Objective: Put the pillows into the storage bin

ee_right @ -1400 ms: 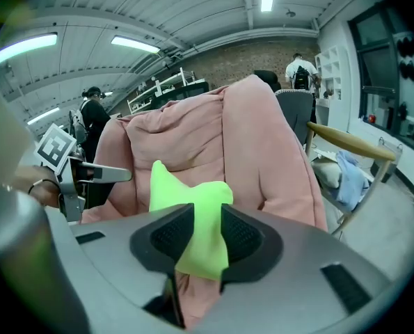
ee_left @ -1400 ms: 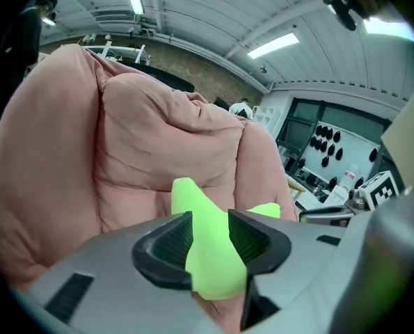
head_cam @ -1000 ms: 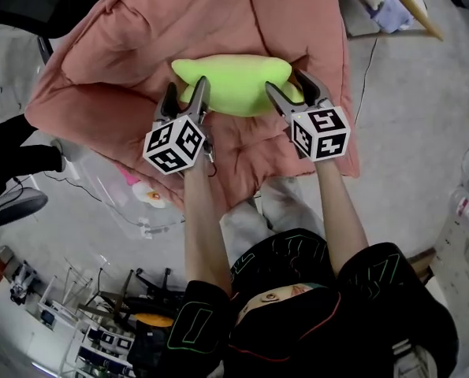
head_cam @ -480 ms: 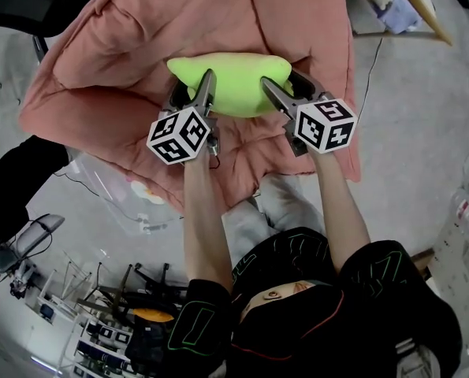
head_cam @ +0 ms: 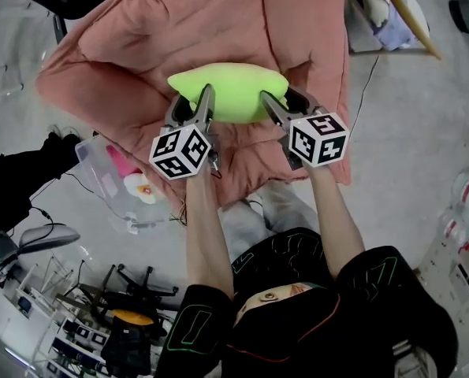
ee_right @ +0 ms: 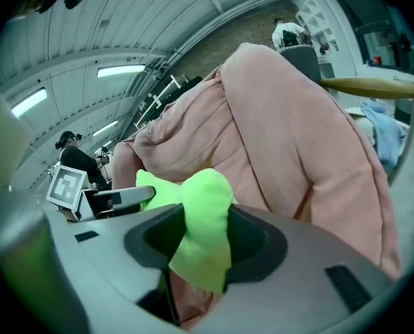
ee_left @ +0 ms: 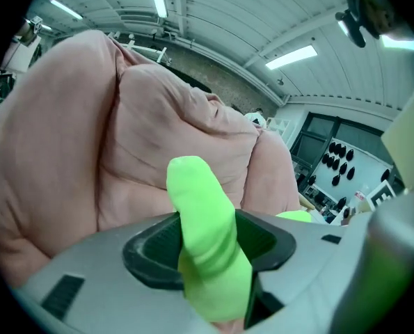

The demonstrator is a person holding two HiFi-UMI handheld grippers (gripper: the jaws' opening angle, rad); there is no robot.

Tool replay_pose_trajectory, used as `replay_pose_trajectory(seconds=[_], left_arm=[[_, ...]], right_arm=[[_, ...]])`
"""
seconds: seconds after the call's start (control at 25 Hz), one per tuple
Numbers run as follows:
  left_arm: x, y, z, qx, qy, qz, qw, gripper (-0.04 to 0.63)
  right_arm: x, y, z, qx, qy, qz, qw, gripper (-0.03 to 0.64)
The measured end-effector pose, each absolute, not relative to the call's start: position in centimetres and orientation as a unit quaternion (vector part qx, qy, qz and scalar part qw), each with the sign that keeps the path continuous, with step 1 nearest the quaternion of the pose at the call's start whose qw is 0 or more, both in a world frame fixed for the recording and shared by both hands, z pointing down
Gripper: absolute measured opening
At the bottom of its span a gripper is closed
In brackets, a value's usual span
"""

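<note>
A bright green pillow [head_cam: 228, 91] lies on a rumpled pink comforter [head_cam: 202, 30]. My left gripper [head_cam: 191, 105] holds the pillow's left end, and its jaws are closing with the green fabric [ee_left: 203, 214] squeezed into a narrow fold between them. My right gripper [head_cam: 284, 101] grips the right end the same way: its jaws are closing and a bunched green corner [ee_right: 203, 221] is pinched between them. A clear plastic storage bin [head_cam: 112, 181] stands on the floor at the lower left, beside the comforter.
Something pink and white [head_cam: 143, 187] lies inside the bin. Black stands, cables and clutter [head_cam: 108, 305] crowd the lower left. A wooden bar [head_cam: 407, 10] and pale cloth [head_cam: 392, 34] are at the upper right, over grey floor [head_cam: 407, 132].
Both grippers' jaws have narrowed onto the pillow's ends, pinching the fabric. The pillow has shifted slightly up, and more of the clear bin shows at the left.
</note>
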State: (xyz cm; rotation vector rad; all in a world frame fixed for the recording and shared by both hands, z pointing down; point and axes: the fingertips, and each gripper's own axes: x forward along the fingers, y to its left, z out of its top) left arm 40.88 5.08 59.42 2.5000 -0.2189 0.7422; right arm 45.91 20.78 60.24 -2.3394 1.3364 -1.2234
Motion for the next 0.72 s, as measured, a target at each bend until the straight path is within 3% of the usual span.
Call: replay_pose_trajectory(seconds=[0.72], left_arm=[[31.0, 4.0, 46.8, 0.938, -0.137, 0.135, 0.289, 0.222]], right_arm=[[39.7, 18.2, 46.1, -0.791, 0.534, -0.299, 0.011, 0.181]])
